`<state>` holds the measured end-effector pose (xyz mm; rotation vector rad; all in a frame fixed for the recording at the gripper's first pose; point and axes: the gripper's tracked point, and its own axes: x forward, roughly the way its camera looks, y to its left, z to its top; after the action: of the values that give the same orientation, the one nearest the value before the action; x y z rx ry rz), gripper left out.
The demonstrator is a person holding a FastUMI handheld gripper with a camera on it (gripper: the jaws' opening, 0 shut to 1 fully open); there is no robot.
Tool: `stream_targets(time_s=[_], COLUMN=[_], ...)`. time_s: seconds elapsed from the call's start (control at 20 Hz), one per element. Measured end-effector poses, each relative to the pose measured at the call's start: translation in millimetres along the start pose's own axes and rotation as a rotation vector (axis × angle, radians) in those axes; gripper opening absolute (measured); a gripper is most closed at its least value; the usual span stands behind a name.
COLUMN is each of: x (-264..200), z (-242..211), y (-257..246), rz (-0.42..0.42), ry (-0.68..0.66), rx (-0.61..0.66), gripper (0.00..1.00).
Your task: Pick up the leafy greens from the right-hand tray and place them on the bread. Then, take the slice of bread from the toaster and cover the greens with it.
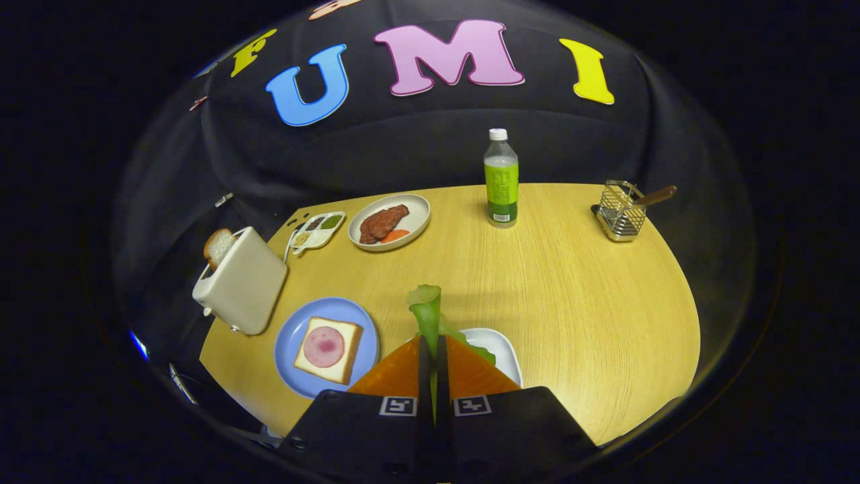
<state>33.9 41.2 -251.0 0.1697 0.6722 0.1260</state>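
Toaster with bread slice far left; target bread on blue plate; gripper clenched on leafy greens above white tray – carry left, keep level, release centred over ham

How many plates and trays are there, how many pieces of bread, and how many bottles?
Plates and trays: 4 – blue plate, white tray under the greens, white meat dish, small divided tray.
Bread slices: 2 – one with ham, one in the toaster.
Bottles: 1 – green bottle.
Total: 7.
The gripper is shut on the leafy greens.
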Motion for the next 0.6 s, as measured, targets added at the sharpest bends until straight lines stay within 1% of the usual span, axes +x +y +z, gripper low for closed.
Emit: stream_targets(time_s=[0.25, 0.6], x=[9, 51], z=[16, -1], y=[49, 111], rz=[0.059, 0.086], ry=[-0.018, 0.024], rx=[-0.041, -0.107], gripper=[0.05, 0.05])
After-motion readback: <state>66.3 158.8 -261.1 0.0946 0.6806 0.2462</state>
